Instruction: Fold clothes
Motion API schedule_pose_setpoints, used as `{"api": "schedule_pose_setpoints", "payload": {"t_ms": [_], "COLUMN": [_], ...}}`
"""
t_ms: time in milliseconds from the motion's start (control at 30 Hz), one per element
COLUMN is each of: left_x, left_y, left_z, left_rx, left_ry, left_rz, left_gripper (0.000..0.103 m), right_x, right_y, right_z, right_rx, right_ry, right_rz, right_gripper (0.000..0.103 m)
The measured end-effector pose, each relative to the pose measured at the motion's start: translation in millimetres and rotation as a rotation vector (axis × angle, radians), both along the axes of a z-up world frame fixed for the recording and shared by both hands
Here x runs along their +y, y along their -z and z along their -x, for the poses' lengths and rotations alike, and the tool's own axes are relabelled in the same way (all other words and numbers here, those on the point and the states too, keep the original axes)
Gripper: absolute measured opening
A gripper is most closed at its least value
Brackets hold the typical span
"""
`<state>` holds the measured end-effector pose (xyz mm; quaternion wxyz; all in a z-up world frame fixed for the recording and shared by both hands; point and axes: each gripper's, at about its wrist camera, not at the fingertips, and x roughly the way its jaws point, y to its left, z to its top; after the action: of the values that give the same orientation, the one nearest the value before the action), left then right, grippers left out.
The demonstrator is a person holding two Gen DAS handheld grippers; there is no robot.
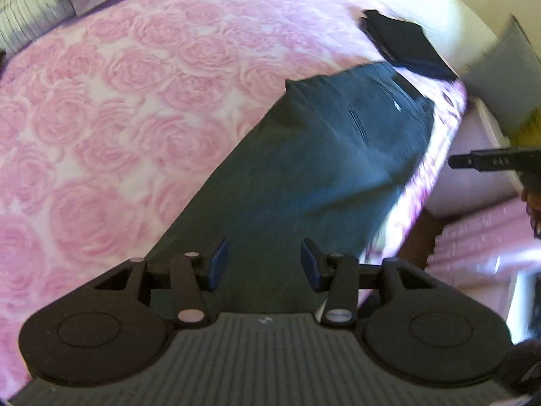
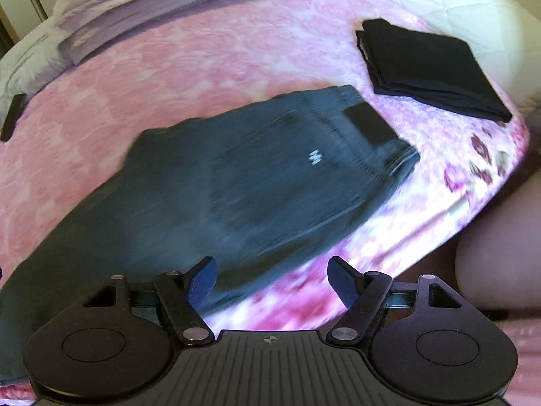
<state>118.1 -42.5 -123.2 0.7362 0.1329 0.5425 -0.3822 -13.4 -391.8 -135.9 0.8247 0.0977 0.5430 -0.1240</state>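
Left wrist view shows the dark jeans (image 1: 324, 155) lying flat and long on the pink rose bedspread (image 1: 111, 118), and the left tool (image 1: 263, 264) hangs above their near end with its blue pads wide apart, holding nothing. Beyond the jeans, near the bed corner, a folded black garment (image 2: 429, 67) lies apart from them. Over the near edge of the jeans, the right tool (image 2: 272, 284) is also open and empty.

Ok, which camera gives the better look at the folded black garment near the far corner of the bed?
The right wrist view: the folded black garment shows whole there, with its stacked layers visible along the near edge. In the left wrist view it sits smaller and blurred, beyond the jeans.
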Motion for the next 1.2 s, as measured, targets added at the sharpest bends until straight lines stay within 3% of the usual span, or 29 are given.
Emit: {"api": "schedule_pose_setpoints", "payload": {"t_ms": [167, 367, 867, 1200], "left_x": [61, 94, 115, 142], "left_y": [-23, -22, -37, -36], "left_z": [23, 44, 84, 102], "left_rx": [-0.052, -0.068, -0.101, -0.097], "left_ry": [0.022, 0.047, 0.024, -0.008], "left_rz": [-0.001, -0.032, -0.081, -0.143], "left_gripper": [0.047, 0.047, 0.048, 0.051], "right_x": [78, 132, 146, 184], "right_y": [-25, -39, -36, -21], "right_z": [35, 56, 78, 83], "right_rx": [0.015, 0.035, 0.013, 0.019], "right_ry": [-0.046, -0.116, -0.166, -0.277], "right_rz": [0.016, 0.066, 0.027, -0.005], "right_gripper": [0.076, 0.076, 0.076, 0.076]}}
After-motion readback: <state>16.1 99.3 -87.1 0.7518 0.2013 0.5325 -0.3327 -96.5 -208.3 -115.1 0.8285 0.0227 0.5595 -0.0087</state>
